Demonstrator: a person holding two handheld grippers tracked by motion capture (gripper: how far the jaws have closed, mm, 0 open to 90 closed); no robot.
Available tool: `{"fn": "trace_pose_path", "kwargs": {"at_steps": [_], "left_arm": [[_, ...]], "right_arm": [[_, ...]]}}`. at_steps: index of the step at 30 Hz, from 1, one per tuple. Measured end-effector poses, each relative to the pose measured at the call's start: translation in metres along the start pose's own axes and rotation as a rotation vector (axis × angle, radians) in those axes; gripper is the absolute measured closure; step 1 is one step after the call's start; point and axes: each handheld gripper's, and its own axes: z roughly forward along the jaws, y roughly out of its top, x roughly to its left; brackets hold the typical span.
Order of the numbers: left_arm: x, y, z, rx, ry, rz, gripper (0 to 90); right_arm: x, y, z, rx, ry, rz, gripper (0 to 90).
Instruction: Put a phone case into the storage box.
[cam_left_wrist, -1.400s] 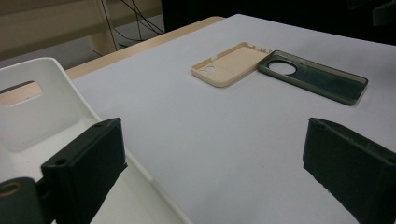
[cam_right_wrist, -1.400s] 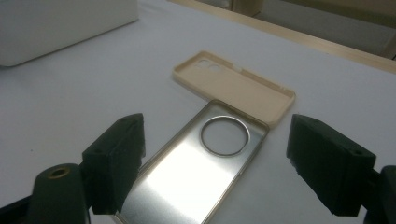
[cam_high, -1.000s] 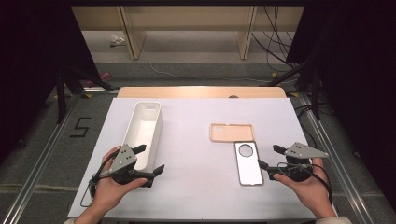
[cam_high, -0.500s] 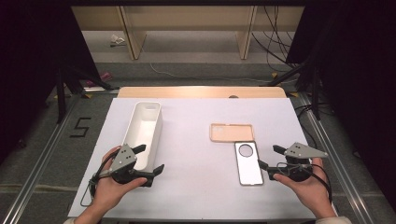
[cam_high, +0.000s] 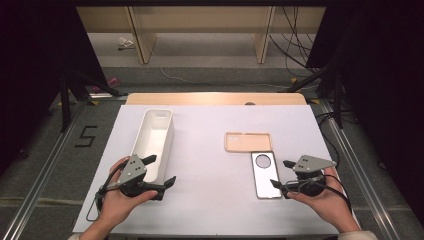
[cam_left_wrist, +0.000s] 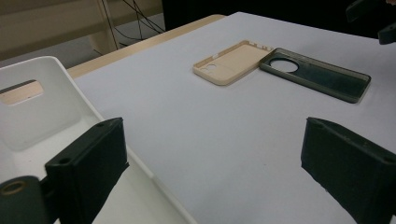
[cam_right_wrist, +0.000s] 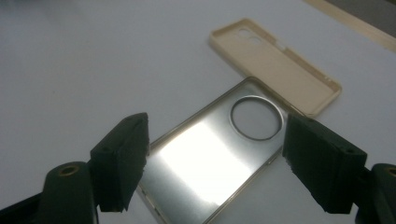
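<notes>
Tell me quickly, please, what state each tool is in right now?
Left tool: open, holding nothing.
Right tool: open, holding nothing.

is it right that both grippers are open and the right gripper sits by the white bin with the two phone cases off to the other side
Not quite. The left gripper, not the right, sits by the white bin, as the high view shows. The right gripper is beside the clear phone case, with the beige phone case just beyond. Both grippers are open.

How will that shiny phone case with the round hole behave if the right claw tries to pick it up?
The shiny phone case lies flat on the table, so pinching an edge may be awkward. Its glossy surface looks slippery. Thin and shell-like, it is probably light and may flex.
</notes>
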Motion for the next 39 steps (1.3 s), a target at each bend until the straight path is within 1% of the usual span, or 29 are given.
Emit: {"fn": "trace_pose_path", "kwargs": {"at_steps": [3, 8, 9, 10, 12, 14, 15, 16, 19, 20, 21, 22, 24, 26, 29, 30, 39], "left_arm": [[0.0, 0.0, 0.0, -0.002, -0.001, -0.003, 6.6], [0.0, 0.0, 0.0, 0.002, -0.005, 0.004, 6.6], [-0.001, 0.0, 0.001, 0.002, -0.005, 0.001, 6.6], [-0.001, 0.0, 0.001, 0.002, -0.005, 0.001, 6.6], [-0.001, 0.0, 0.001, 0.002, -0.006, 0.002, 6.6], [-0.001, 0.0, 0.001, 0.002, -0.008, 0.001, 6.6], [-0.001, 0.0, 0.001, 0.002, -0.007, 0.002, 6.6], [-0.001, 0.0, 0.001, 0.002, -0.008, 0.002, 6.7], [-0.001, 0.0, 0.001, 0.001, -0.009, 0.002, 6.7], [-0.001, 0.0, 0.001, 0.001, -0.009, 0.002, 6.7], [-0.001, 0.0, 0.001, 0.001, -0.01, 0.002, 6.7], [-0.001, 0.0, 0.001, 0.001, -0.01, 0.002, 6.8], [-0.001, 0.0, 0.001, 0.002, -0.01, 0.003, 6.8], [-0.001, 0.0, 0.001, 0.001, -0.01, 0.002, 6.9], [-0.001, 0.0, 0.001, 0.002, -0.012, 0.002, 7.0], [-0.001, 0.0, 0.001, 0.002, -0.012, 0.003, 7.1], [-0.002, 0.0, 0.001, 0.0, -0.014, 0.002, 7.6]], "right_arm": [[0.005, 0.005, 0.006, 0.071, 0.028, -0.078, 25.0], [0.012, 0.009, 0.016, 0.181, 0.095, -0.174, 27.3], [0.014, 0.01, 0.018, 0.211, 0.105, -0.19, 27.6], [0.016, 0.01, 0.02, 0.245, 0.117, -0.224, 28.0], [0.02, 0.009, 0.026, 0.314, 0.14, -0.271, 28.8], [0.023, 0.009, 0.032, 0.38, 0.139, -0.308, 31.4], [0.024, 0.009, 0.034, 0.418, 0.139, -0.334, 31.6], [0.026, 0.01, 0.036, 0.445, 0.137, -0.351, 31.8], [0.028, 0.012, 0.042, 0.503, 0.143, -0.42, 34.7], [0.028, 0.012, 0.042, 0.503, 0.143, -0.42, 34.7], [0.029, 0.015, 0.045, 0.543, 0.14, -0.457, 37.6], [0.029, 0.016, 0.046, 0.566, 0.146, -0.489, 38.6], [0.031, 0.018, 0.049, 0.604, 0.145, -0.526, 40.3], [0.031, 0.019, 0.052, 0.626, 0.15, -0.551, 41.1], [0.033, 0.022, 0.054, 0.64, 0.154, -0.564, 43.1], [0.033, 0.023, 0.055, 0.649, 0.154, -0.578, 44.0], [0.035, 0.026, 0.062, 0.692, 0.167, -0.613, 49.5]]}}
